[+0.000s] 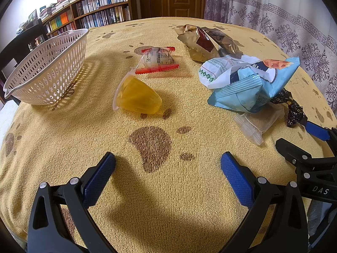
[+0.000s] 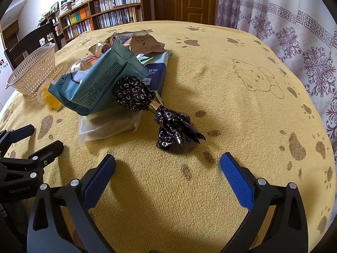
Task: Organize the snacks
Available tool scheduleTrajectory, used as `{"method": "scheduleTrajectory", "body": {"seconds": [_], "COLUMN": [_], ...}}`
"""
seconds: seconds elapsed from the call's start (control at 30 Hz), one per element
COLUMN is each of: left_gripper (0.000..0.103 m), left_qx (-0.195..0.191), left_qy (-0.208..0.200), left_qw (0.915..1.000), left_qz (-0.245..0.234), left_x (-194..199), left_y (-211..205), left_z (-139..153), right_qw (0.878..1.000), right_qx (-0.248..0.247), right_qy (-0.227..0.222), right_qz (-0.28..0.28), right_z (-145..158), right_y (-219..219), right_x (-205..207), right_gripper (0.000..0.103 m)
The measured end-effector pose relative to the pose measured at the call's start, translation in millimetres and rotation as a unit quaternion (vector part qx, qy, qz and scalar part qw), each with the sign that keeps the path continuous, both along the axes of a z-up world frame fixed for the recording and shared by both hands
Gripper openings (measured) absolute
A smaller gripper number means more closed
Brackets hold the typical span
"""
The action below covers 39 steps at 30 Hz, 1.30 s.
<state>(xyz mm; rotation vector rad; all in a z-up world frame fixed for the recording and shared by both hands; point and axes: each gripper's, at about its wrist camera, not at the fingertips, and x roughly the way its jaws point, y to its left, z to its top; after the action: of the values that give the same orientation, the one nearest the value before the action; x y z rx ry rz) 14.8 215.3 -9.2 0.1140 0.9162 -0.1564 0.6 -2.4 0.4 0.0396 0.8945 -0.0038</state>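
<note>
While both claws, the left gripper [image 1: 168, 162] and right gripper [image 2: 168, 162], hang spread and empty, take the jelly cup [image 1: 137, 96] at centre frame first, then drop it in the basket [image 1: 48, 67] upper left.

The right gripper [image 2: 167, 166] hangs wide apart over the yellow paw-print desk [image 2: 242, 109], near a dark purple foil-wrapped sweet [image 2: 134, 94] beside a teal crinkled snack bag [image 2: 94, 84].

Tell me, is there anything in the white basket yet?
No, the white basket shows only its bare perforated walls inside, while the snacks, like the yellow jelly cup, lie out on the tablecloth.
</note>
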Motion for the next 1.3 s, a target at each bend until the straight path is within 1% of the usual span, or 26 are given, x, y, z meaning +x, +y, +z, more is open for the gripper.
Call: {"method": "scheduleTrajectory", "body": {"seconds": [0.9,1.07,1.2,1.27,1.3], "left_gripper": [0.101,0.101,0.101,0.101,0.101], "left_qx": [-0.007,-0.010,-0.010,-0.020,-0.030], "left_qy": [-0.005,-0.023,-0.043,-0.047,-0.042], "left_qw": [1.0000,0.9996,0.9990,0.9987,0.9986], "left_qz": [0.004,0.010,0.005,-0.003,-0.010], "left_x": [-2,-6,-11,-12,-11], "left_y": [3,6,5,7,9], "left_z": [1,5,10,13,15], "right_qw": [0.999,0.999,0.999,0.999,0.999], "right_qx": [0.030,0.038,0.046,0.048,0.048], "right_qy": [-0.011,-0.013,-0.017,-0.020,-0.022], "right_qz": [0.003,0.004,0.007,0.012,0.015], "right_z": [1,2,3,4,5], "right_y": [-5,-7,-8,-8,-7], "right_x": [-5,-5,-6,-7,-7], "right_gripper": [0.098,0.098,0.098,0.098,0.098]}}
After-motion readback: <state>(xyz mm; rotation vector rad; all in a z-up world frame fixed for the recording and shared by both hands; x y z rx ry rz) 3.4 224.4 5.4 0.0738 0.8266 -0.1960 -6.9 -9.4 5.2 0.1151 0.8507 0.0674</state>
